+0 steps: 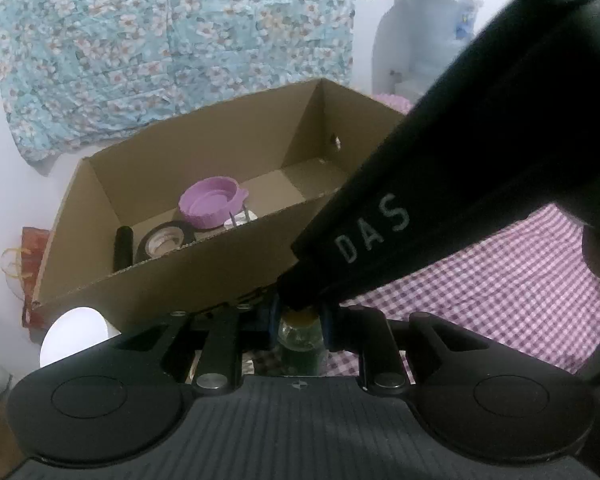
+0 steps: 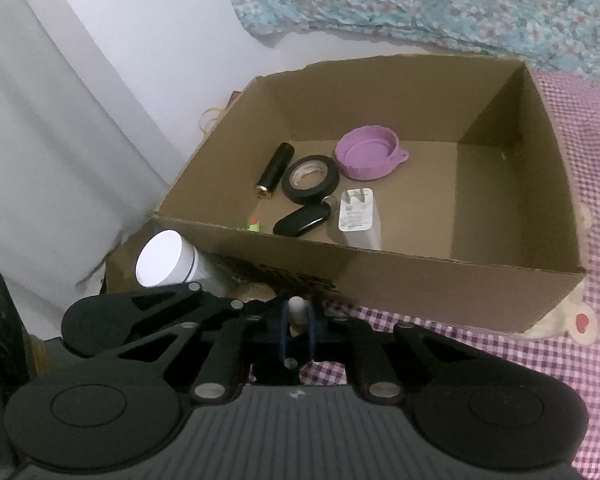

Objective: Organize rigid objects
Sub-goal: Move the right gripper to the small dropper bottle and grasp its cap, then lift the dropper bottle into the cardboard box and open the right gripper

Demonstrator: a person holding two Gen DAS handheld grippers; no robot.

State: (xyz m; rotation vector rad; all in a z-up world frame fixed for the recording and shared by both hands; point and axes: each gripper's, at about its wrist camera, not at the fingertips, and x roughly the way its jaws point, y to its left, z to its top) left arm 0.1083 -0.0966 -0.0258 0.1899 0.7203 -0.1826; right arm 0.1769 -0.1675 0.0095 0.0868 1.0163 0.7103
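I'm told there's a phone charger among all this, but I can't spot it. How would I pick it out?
Find the open cardboard box on the checked cloth. Inside it, towards the near wall, the charger sits right of the black key fob and below the purple lid. It is the only white, blocky item there, with two metal prongs.

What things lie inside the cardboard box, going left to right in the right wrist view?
Black tube → black tape roll → white charger → purple lid. The small green bit and the black key fob overlap those positions, so I leave them out.
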